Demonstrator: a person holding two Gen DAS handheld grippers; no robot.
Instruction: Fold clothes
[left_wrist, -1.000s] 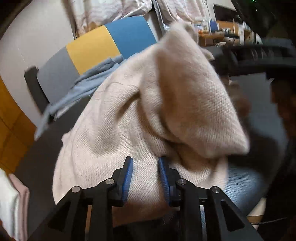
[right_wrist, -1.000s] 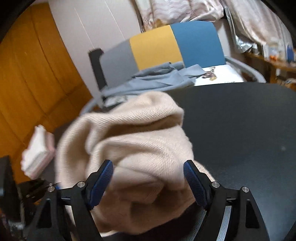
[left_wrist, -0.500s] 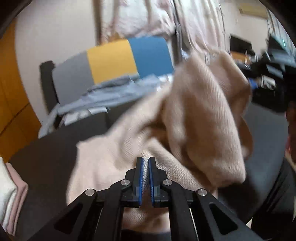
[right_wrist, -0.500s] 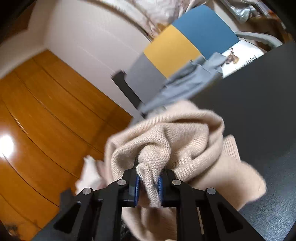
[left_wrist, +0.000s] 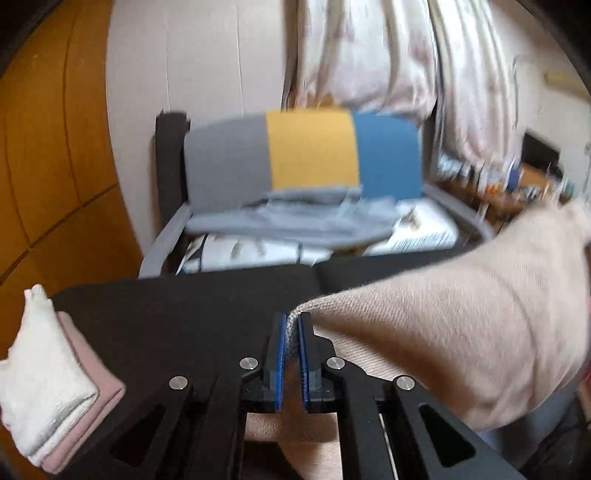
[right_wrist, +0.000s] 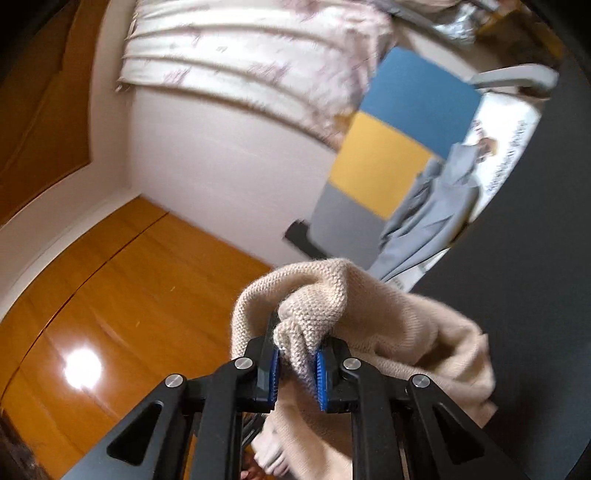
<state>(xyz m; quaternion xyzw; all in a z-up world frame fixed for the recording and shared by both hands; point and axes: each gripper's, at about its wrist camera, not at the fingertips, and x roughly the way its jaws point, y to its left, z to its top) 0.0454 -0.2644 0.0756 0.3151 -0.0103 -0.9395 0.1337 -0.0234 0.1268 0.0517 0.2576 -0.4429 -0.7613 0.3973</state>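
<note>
Left wrist view, from left to right: folded white and pink towels (left_wrist: 48, 398) sit at the edge of the black table (left_wrist: 177, 314), then the left gripper (left_wrist: 290, 325) pinches a thin edge of the beige knit sweater (left_wrist: 461, 332), which stretches off rightward above the table. Behind stands a grey, yellow and blue chair (left_wrist: 310, 155) with grey clothing (left_wrist: 295, 221) on it. Right wrist view: the right gripper (right_wrist: 297, 354) is clamped on a bunched fold of that sweater (right_wrist: 369, 302).
</note>
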